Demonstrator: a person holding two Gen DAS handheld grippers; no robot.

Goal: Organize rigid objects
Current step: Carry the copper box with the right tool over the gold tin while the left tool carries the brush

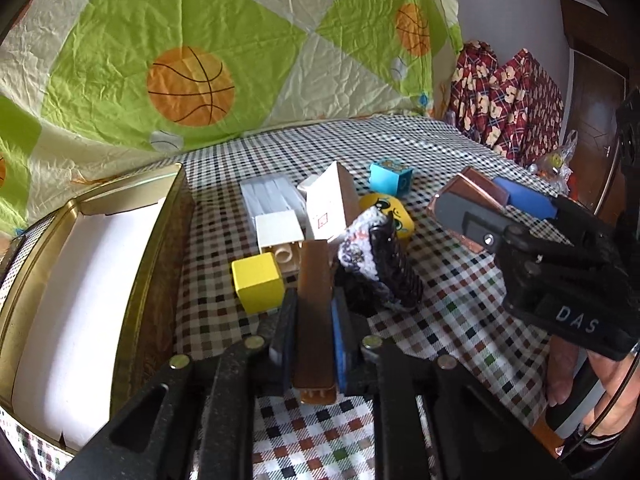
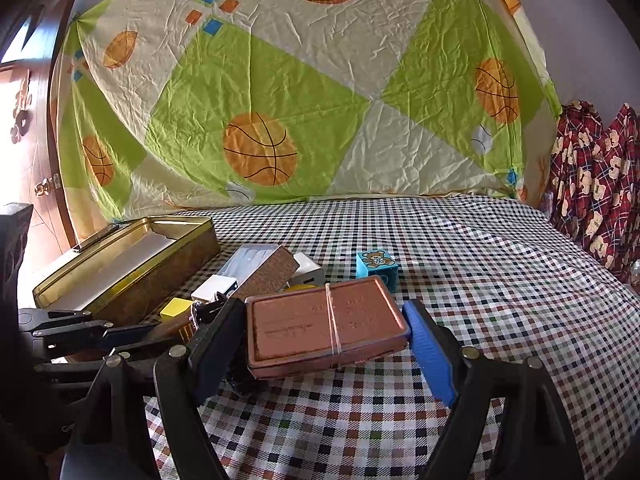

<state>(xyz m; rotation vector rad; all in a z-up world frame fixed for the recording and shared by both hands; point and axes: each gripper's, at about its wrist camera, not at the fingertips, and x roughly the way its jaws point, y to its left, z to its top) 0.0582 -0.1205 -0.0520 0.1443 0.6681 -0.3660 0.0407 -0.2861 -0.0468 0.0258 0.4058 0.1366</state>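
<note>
Above the checked cloth, a copper tin is clamped flat in the right gripper; the gold box lies at ten o'clock. A brown bar, pointing twelve, is pinched by the left gripper, nearer the box.

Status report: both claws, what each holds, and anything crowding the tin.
Left claw shut on brown bar. Right claw shut on copper case, lifted. Open tin left of both; yellow block and clutter beside it.
</note>
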